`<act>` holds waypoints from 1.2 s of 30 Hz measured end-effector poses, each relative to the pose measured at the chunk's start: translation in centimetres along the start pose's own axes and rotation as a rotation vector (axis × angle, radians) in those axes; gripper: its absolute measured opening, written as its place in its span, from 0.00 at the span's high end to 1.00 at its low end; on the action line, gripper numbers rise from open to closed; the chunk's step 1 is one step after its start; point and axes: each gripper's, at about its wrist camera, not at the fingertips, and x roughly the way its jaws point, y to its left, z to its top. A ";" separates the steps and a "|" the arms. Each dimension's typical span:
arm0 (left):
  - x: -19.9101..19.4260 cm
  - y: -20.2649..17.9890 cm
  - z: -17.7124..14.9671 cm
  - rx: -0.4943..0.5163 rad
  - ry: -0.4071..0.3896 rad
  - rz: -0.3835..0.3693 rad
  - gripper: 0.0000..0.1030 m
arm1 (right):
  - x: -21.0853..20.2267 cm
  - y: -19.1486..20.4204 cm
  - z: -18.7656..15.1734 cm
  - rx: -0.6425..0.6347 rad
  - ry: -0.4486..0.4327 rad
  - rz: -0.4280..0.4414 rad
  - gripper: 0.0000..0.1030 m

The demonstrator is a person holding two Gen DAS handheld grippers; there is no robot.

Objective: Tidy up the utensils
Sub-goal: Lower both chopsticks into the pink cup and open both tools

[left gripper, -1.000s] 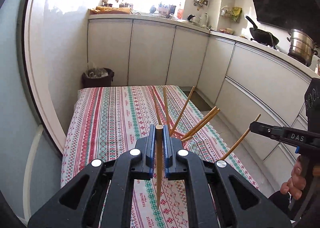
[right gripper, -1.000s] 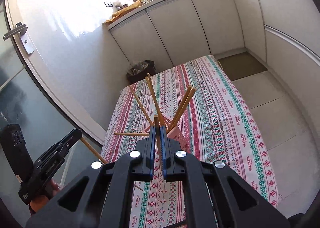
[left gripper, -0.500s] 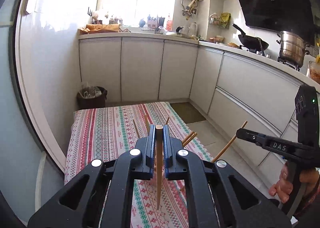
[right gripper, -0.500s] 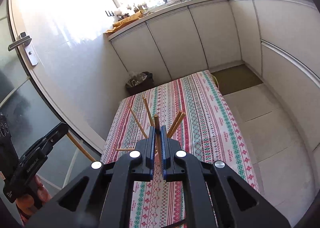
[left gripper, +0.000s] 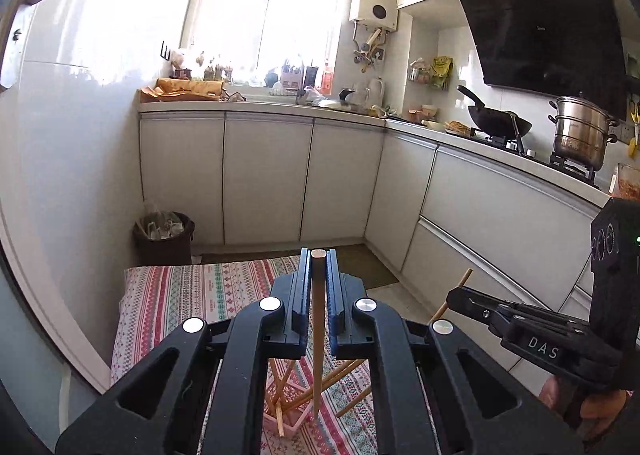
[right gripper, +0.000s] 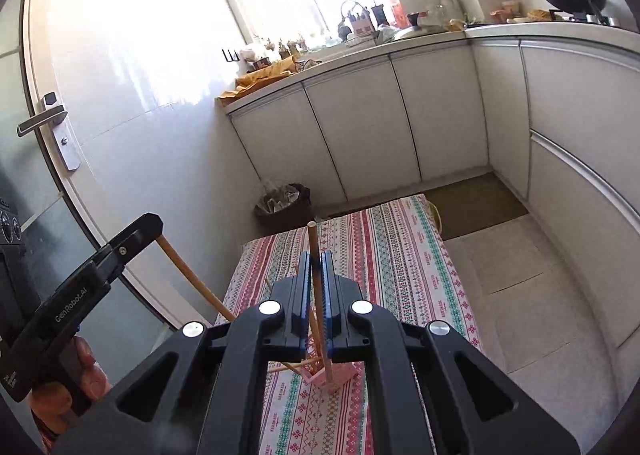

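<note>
My left gripper (left gripper: pixel 318 263) is shut on a wooden chopstick (left gripper: pixel 317 335) that hangs down between its jaws, its tip above a pink holder (left gripper: pixel 294 417) with several chopsticks leaning in it. My right gripper (right gripper: pixel 316 259) is shut on another wooden chopstick (right gripper: pixel 320 315), held nearly upright over the same pink holder (right gripper: pixel 330 373). Each gripper shows in the other's view: the right one (left gripper: pixel 456 295) at the right, the left one (right gripper: pixel 154 221) at the left, each with its chopstick. Both are well above the striped tablecloth (right gripper: pixel 400 255).
The low table with the patterned cloth (left gripper: pixel 180 295) stands by a white wall and door (right gripper: pixel 44 123). A dark waste bin (left gripper: pixel 164 233) sits beyond it. White cabinets (left gripper: pixel 264 179) and a counter with a wok (left gripper: pixel 496 123) and steel pot (left gripper: pixel 578 133) run behind and right.
Both grippers have risen and tilted up with their chopsticks. The table and pink holder have dropped low in both views, and more of the kitchen shows.
</note>
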 end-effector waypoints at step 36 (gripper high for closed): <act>1.7 6.9 -4.4 -0.079 0.080 0.106 0.62 | 10.1 2.3 -2.7 -0.065 0.153 -0.109 0.85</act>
